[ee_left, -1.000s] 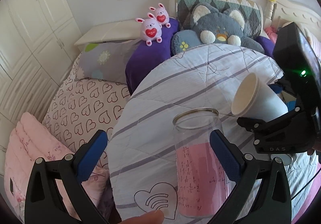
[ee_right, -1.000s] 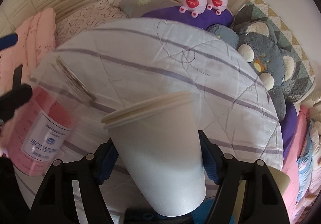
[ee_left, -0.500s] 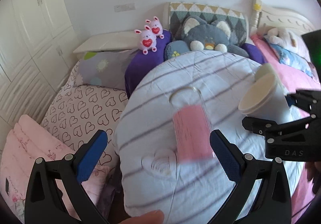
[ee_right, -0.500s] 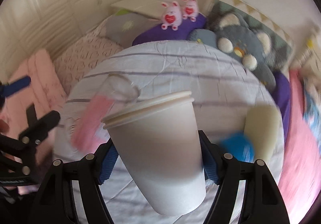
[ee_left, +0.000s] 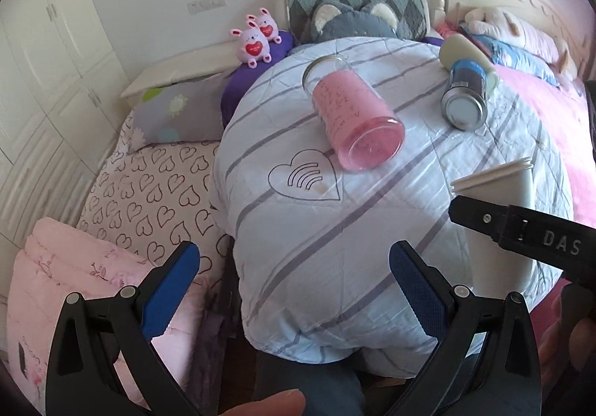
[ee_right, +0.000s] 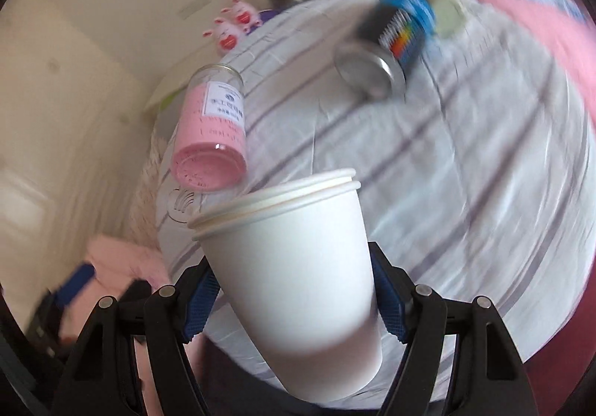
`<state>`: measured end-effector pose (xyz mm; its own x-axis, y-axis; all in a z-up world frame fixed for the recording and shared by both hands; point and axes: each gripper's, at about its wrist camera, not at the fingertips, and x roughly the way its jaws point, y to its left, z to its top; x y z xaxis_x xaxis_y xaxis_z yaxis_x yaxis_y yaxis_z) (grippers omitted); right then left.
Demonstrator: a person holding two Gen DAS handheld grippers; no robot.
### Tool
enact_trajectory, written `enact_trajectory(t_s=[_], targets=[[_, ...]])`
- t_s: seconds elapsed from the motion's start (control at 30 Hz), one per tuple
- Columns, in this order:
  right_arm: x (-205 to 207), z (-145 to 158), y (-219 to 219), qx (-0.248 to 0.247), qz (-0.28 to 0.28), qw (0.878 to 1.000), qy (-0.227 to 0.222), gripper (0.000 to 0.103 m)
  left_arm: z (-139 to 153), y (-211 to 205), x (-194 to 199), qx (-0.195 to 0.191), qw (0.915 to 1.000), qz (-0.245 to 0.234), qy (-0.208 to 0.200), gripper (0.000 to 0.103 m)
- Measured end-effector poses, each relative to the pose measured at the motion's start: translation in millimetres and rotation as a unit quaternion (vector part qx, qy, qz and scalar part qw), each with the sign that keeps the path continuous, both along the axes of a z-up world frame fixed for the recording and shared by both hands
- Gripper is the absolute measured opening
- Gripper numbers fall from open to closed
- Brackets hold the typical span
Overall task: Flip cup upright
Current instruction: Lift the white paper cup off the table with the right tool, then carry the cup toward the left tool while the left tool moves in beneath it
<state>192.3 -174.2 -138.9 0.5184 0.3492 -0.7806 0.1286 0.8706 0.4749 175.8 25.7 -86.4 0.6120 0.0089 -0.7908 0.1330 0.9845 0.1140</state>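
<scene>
A white paper cup (ee_right: 294, 289) is clamped between my right gripper's (ee_right: 294, 298) blue pads, rim up and tilted a little to the left. In the left wrist view the same cup (ee_left: 499, 192) shows at the right edge, held over the striped quilt's near right side. My left gripper (ee_left: 294, 267) is open and empty, low over the quilt's (ee_left: 335, 229) near edge. A pink-sleeved glass jar (ee_left: 354, 121) lies on its side on the quilt, mouth away from me; it also shows in the right wrist view (ee_right: 212, 140).
A blue-labelled metal can (ee_left: 465, 95) and a pale cup (ee_left: 465, 50) lie on their sides at the quilt's far right. Plush toys (ee_left: 257, 39), pillows and a headboard are behind. A pink folded blanket (ee_left: 74, 278) and heart-print sheet (ee_left: 149, 185) lie left.
Both grippers have pulled back and up from the quilt. The jar, earlier close between the left fingers, now lies farther off on its side. The right gripper has kept the cup.
</scene>
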Motion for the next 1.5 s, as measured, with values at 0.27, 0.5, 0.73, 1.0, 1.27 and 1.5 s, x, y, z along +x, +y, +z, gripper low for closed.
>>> enact_trajectory(t_s=[0.27,0.5,0.73,1.0,1.27,1.5], targets=[[3.2,-13.1,25.2,-0.015,-0.038,0.999,0.001,0.074,-7.3,6.4,-1.5,-0.009,0.9999,0.002,0.005,0.103],[14.8,-13.6,28.4,-0.031,-0.040,0.999,-0.003,0.081,-7.5,5.9,-1.8,-0.007,0.9999,0.013,0.007,0.103],[-2.1,2.6,16.1,-0.038,-0.033,0.999,-0.021,0.082,1.9,-2.9,-11.6,-0.004,0.9998,0.020,0.001,0.103],[-24.2,27.1,0.8,-0.040,-0.009,0.998,-0.053,0.082,17.6,-18.1,-31.1,-0.002,0.9992,0.040,-0.007,0.103],[-57.3,56.3,-30.4,-0.063,0.012,0.994,-0.093,0.082,34.6,-44.6,-51.2,0.006,0.9984,0.056,-0.011,0.103],[-87.4,75.6,-58.2,-0.166,0.019,0.980,-0.113,0.082,41.3,-69.0,-60.1,0.005,0.9979,0.065,-0.002,0.103]])
